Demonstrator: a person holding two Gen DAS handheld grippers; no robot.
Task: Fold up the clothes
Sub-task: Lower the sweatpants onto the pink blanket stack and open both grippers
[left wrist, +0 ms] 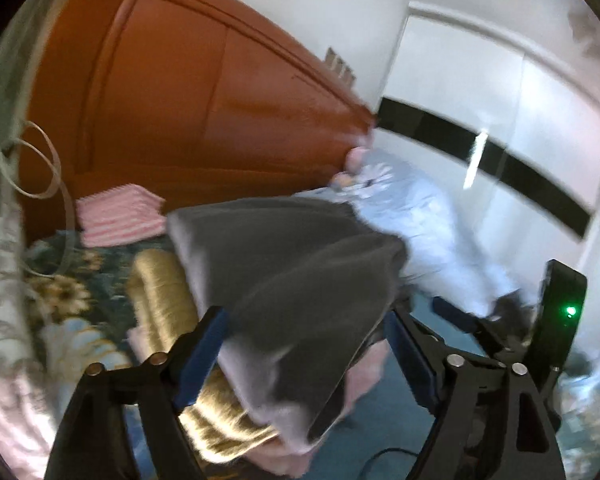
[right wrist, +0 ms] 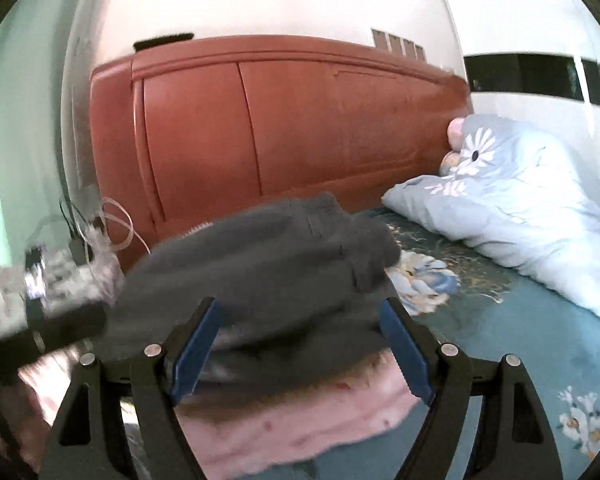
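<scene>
Grey garment (right wrist: 260, 264), folded and bulky, is shown lying on top of a pink folded cloth (right wrist: 292, 424) on the bed (right wrist: 520, 340); all positions below are given relative to this garment. Behind it, the red-brown wooden headboard (right wrist: 300, 120) is seen spanning the width of the bed. To its right, a pale blue quilt (right wrist: 520, 208) with white flower prints is heaped against the white wall. Beneath it and to its right, the teal floral bedspread is exposed. In the left wrist view, a gold ribbed cloth (left wrist: 160, 292) is seen just to the left of the garment (left wrist: 292, 272), partly under it, and a pink-and-white striped folded item (left wrist: 120, 216) lies further back to the left, near the headboard. The right tool (right wrist: 300, 344) is shown with its blue pads set wide apart, one at either side of the near edge of the garment; contact cannot be confirmed because of blur. The left tool (left wrist: 300, 356) is likewise spread wide, with the garment's lower corner hanging between its pads and not pinched. The right tool's black frame (left wrist: 500, 340) is visible in the left wrist view to the right of the garment.
</scene>
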